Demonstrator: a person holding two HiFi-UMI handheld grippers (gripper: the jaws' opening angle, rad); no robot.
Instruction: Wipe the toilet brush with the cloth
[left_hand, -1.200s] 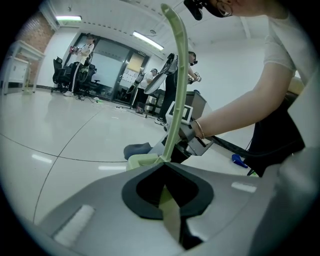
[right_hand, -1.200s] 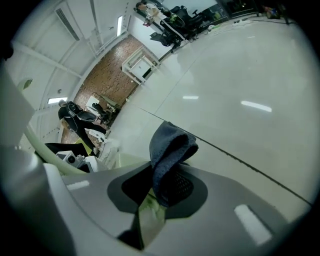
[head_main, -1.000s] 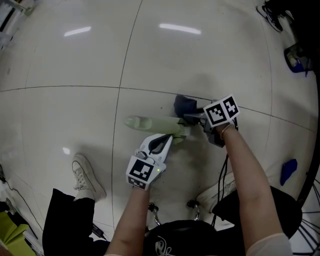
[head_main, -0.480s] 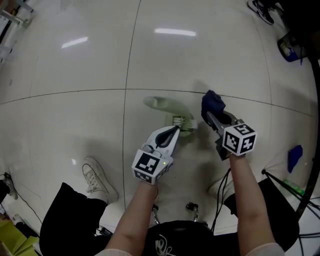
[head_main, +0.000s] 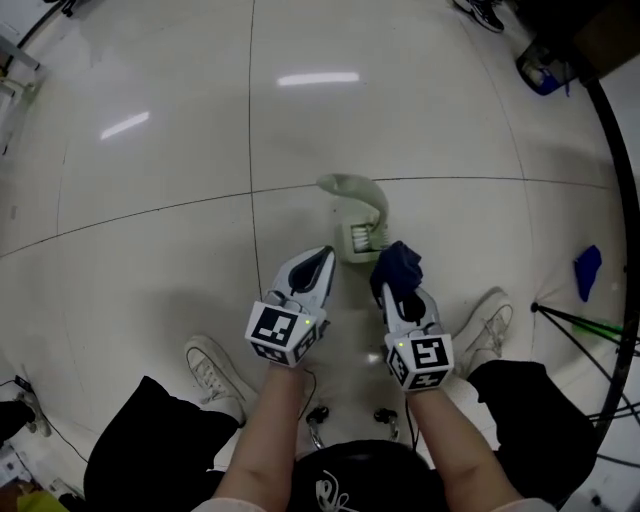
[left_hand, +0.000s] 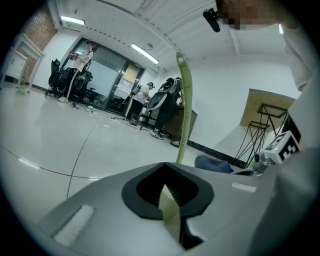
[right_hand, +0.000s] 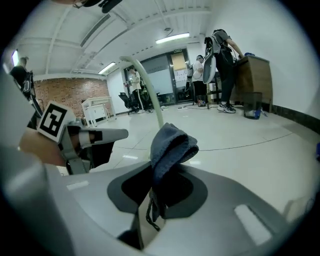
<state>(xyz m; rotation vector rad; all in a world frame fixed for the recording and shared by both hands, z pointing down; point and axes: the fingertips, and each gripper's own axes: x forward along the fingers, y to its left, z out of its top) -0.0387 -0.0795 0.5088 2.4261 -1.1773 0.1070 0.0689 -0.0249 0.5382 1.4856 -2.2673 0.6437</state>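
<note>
The pale green toilet brush (head_main: 357, 218) stands out from my left gripper (head_main: 322, 258), which is shut on its handle. White bristles face the head camera, and the curved green end lies beyond them. In the left gripper view the thin green handle (left_hand: 183, 105) rises out of the shut jaws of the left gripper (left_hand: 168, 202). Just right of the bristles, my right gripper (head_main: 396, 284) is shut on a bunched dark blue cloth (head_main: 398, 263). In the right gripper view the cloth (right_hand: 170, 145) sticks up from the right gripper (right_hand: 154, 200), apart from the brush handle (right_hand: 148, 91).
White floor tiles with dark seams (head_main: 250, 150) lie all around. The person's white shoes (head_main: 215, 368) (head_main: 487, 325) flank the grippers. A blue scrap (head_main: 585, 270) and a black stand (head_main: 590, 322) are at the right, and a blue bin (head_main: 543, 72) at top right. People and chairs (left_hand: 75, 75) stand far off.
Both grippers drew back toward the person's body. The right gripper carried the cloth from the brush's far right to close beside it. The brush swung from pointing left to pointing away.
</note>
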